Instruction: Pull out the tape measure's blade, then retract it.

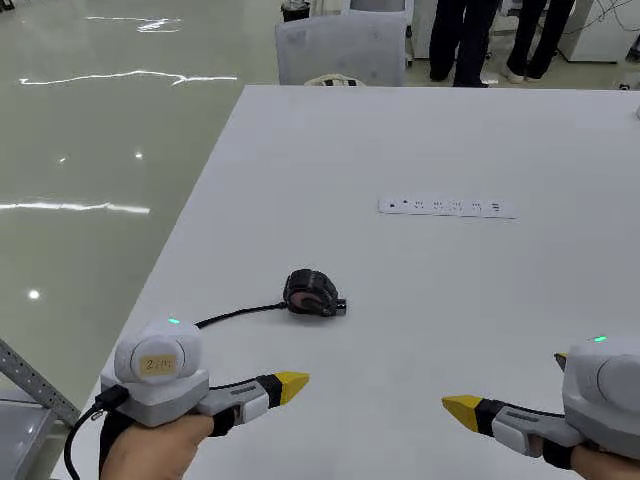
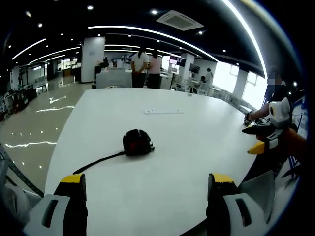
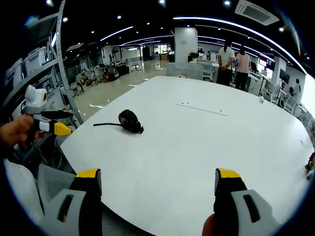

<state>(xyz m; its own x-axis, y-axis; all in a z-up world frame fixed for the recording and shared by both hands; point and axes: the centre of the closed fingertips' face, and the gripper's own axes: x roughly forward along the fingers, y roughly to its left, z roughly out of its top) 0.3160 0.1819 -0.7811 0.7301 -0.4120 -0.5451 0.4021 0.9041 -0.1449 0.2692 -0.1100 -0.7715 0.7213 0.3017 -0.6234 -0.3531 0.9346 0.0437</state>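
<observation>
Jaws of both grippers stand wide, holding nothing, with the left gripper (image 1: 290, 381) and right gripper (image 1: 462, 408) over the near edge of the bench (image 1: 450, 130). The tape measure (image 1: 313, 293) lies near the bench's left edge, ahead of the left gripper.

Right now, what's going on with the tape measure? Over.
Open, empty: left hand-held gripper, right hand-held gripper. On table: tape measure, blade in. Nothing in the way.

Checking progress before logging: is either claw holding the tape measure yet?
No, the tape measure lies alone on the white table, clear of the left claw and the right claw, both open.
</observation>
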